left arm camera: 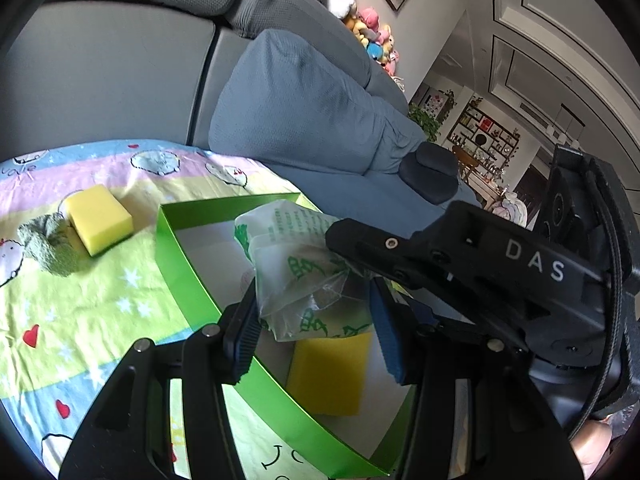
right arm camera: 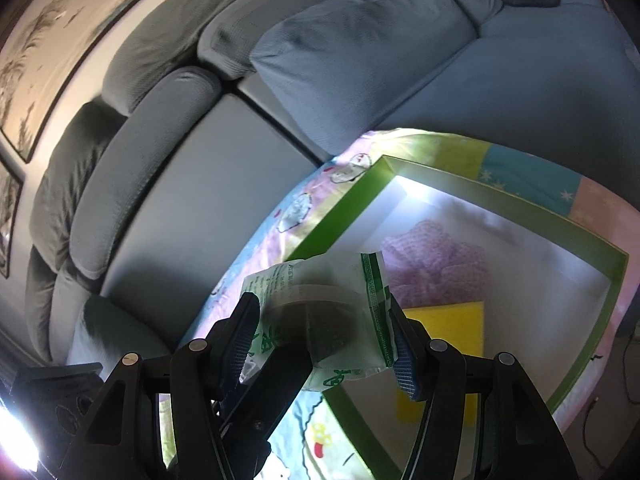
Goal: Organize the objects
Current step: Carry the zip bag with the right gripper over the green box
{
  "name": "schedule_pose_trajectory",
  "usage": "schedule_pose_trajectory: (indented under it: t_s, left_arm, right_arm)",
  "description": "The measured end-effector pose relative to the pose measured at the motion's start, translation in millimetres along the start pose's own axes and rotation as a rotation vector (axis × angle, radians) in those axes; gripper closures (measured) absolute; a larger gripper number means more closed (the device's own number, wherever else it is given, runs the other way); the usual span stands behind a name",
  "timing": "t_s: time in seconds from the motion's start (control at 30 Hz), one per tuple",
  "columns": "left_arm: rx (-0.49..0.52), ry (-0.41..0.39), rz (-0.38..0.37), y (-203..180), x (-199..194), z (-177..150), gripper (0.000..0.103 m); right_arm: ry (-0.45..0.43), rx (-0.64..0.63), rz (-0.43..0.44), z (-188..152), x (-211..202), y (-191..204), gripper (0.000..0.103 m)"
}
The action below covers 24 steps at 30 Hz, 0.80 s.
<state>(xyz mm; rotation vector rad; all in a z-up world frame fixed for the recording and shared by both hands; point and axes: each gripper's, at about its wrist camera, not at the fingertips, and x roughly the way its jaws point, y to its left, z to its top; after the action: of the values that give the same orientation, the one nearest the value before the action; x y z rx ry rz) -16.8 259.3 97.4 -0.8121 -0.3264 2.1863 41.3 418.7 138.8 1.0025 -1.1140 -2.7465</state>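
- Plastic bag (left arm camera: 296, 276), translucent with green print, is held above the near part of the green-walled box (left arm camera: 188, 268); both grippers have hold of it.
- Left gripper (left arm camera: 316, 332): its 2 jaws stand on either side of the bag's lower end; the left pad touches the plastic, while contact at the blue right pad cannot be confirmed.
- Right gripper (right arm camera: 324, 336): jaws closed on the bag, 1 pad against each side of it. In the left wrist view this gripper enters from the right, its black finger tip pressed into the bag.
- Bag (right arm camera: 320, 308) in the right wrist view shows a dark object through the plastic; what it is cannot be made out.
- Box rests on a patterned cloth (left arm camera: 80, 320) of pastel stripes with hearts and cartoon figures. Box floor is white.
- Inside the box: 1 yellow sponge (left arm camera: 332, 376) lying flat below the bag, and 1 purple mesh cloth (right arm camera: 432, 256) further in.
- Outside the box, on the cloth: a 2nd yellow sponge (left arm camera: 100, 218) and a green crumpled rag (left arm camera: 48, 246), touching each other.
- Grey sofa (left arm camera: 120, 72) with a blue cushion (left arm camera: 304, 108) stands behind the cloth.
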Motion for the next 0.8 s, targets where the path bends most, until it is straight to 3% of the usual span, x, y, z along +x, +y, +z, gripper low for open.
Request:
schedule_pose_trajectory:
  t_s: [0.33,0.8]
  left_arm:
    - [-0.027,0.060,-0.027,-0.1,10.5,-8.1,0.052]
    - [-0.059,0.117,-0.021,5.1,17.7,-15.1,0.053]
  right_arm:
    - [0.005,0.026,-0.084,2.6,4.6,-12.9,0.040]
    - [0.027,0.101,-0.127,1.3,18.6,-26.1,0.040]
